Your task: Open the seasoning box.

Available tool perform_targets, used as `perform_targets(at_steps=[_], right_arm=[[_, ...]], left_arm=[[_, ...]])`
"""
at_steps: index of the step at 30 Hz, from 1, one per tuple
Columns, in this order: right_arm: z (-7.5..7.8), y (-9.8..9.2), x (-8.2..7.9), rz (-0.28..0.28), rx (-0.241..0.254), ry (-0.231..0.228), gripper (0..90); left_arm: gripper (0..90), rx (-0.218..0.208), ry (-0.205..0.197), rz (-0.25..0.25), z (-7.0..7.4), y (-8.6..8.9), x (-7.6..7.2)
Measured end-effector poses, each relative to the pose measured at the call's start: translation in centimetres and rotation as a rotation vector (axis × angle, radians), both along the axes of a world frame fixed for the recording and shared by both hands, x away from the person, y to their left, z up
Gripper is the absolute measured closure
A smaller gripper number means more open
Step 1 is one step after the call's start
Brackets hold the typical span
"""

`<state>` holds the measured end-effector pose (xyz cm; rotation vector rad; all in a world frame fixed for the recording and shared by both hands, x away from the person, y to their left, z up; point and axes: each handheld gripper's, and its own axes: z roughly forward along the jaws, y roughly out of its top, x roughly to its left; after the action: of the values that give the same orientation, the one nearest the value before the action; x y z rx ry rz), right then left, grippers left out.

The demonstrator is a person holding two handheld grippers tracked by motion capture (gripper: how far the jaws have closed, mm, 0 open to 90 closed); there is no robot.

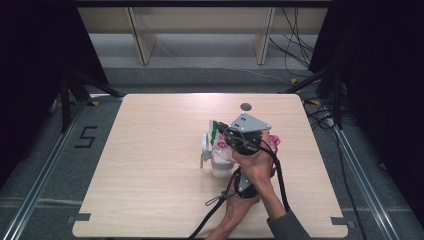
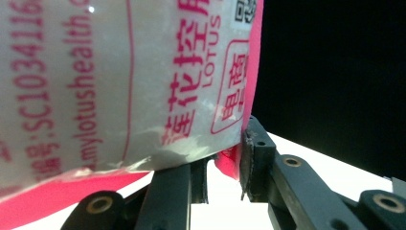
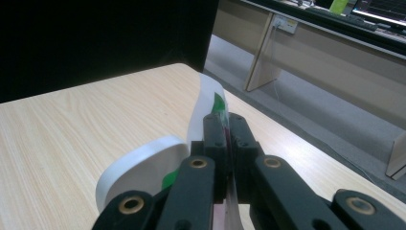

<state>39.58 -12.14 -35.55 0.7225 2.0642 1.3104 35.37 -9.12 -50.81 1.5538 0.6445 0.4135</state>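
A clear plastic bag with pink edges and pink print hangs over a white jar near the middle of the table. My left gripper, the nearer one in the high view, pinches the bag's pink lower edge from below. My right gripper, under the grey three-cornered plate, is shut on a thin white-and-green strip at the bag's edge. That strip stands just left of the plate. The hands hide most of the bag and both sets of jaws in the high view.
A white rounded, lid-like piece sits left of the jar, close under my right gripper's jaws. The light wooden table has a small grey disc near its far edge. Cables trail towards the front edge. Shelf legs stand behind the table.
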Motion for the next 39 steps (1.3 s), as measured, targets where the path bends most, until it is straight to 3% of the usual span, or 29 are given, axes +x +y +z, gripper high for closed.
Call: perform_targets(at_steps=[2,3,7,8,9,10,11,12,14,15,16,17,18,20,22,25,26,28,29,30,31,33,36,39], right_arm=[[-0.04,0.03,0.08,0.005,0.005,0.005,89.0],[-0.06,0.06,-0.03,0.005,0.008,0.031,89.0],[-0.01,0.06,0.02,0.003,0.013,0.020,89.0],[-0.06,0.21,-0.26,-0.012,0.036,0.064,89.1],[-0.06,0.14,0.02,0.009,0.017,0.036,89.0],[-0.10,0.08,0.15,-0.010,0.009,0.003,89.0],[-0.06,-0.03,0.26,-0.002,-0.002,0.001,89.0],[-0.05,0.00,0.18,0.007,0.007,0.040,89.0],[0.00,-0.04,0.17,-0.012,0.019,0.018,89.0],[0.04,-0.03,0.27,0.009,0.020,0.013,89.1],[0.08,0.07,-0.03,-0.005,0.028,0.049,89.0],[0.06,0.03,0.24,0.010,0.002,0.010,89.0],[-0.04,0.06,0.38,0.009,-0.005,0.007,89.1],[-0.21,0.09,0.38,0.011,0.019,0.055,89.0],[0.03,0.10,0.20,0.011,0.016,0.031,89.0],[0.18,0.13,0.30,0.011,0.007,-0.005,89.0],[-0.02,0.20,0.36,0.010,0.011,0.025,89.0],[-0.26,0.26,0.41,0.010,0.007,0.038,89.0],[-0.25,0.31,0.35,0.009,0.010,0.041,89.0],[-0.15,0.31,0.38,0.009,0.009,0.016,89.0],[-0.01,0.32,0.23,0.014,0.010,0.041,89.0],[-0.04,0.30,0.40,0.008,0.005,0.008,89.0],[-0.16,0.38,0.35,0.003,0.010,0.039,89.0],[0.02,0.34,0.22,0.005,0.014,0.042,89.0]], left_arm=[[75.0,0.003,0.000,0.000,0.00,0.02,-0.02],[75.0,0.003,-0.001,0.000,-0.03,0.01,0.00],[75.0,0.009,0.001,-0.001,0.04,0.11,0.03],[75.0,0.010,0.001,-0.003,0.02,0.13,0.05],[75.0,0.009,0.003,-0.002,0.00,0.10,0.07],[75.0,0.003,0.001,-0.002,-0.05,0.02,0.11],[75.0,-0.001,0.001,-0.004,-0.07,-0.01,0.17],[75.0,-0.003,0.002,0.000,-0.07,-0.03,0.20],[75.0,0.011,0.001,-0.002,0.04,0.11,0.25],[75.1,0.003,0.000,-0.004,0.07,0.09,0.25],[75.0,-0.003,-0.005,0.002,0.06,-0.01,0.28],[75.0,0.006,0.001,-0.006,0.04,0.06,0.32],[75.0,-0.005,0.003,-0.002,-0.08,-0.03,0.35],[75.0,-0.005,0.004,0.000,-0.08,0.04,0.32],[75.0,-0.001,-0.012,0.002,0.13,0.13,0.32],[75.0,-0.004,-0.002,0.007,-0.01,0.14,0.36],[75.0,0.003,0.007,0.002,-0.12,0.18,0.36],[75.0,0.007,0.006,-0.001,-0.18,0.20,0.38],[75.0,-0.003,0.004,0.001,-0.12,0.19,0.37],[75.0,0.000,0.001,0.002,-0.01,0.23,0.36],[75.0,0.002,0.000,-0.002,0.05,0.29,0.36],[75.0,-0.006,0.001,0.006,-0.10,0.16,0.41],[75.0,-0.008,0.002,0.007,-0.13,0.17,0.40],[75.0,0.002,0.000,0.003,-0.02,0.27,0.37]])
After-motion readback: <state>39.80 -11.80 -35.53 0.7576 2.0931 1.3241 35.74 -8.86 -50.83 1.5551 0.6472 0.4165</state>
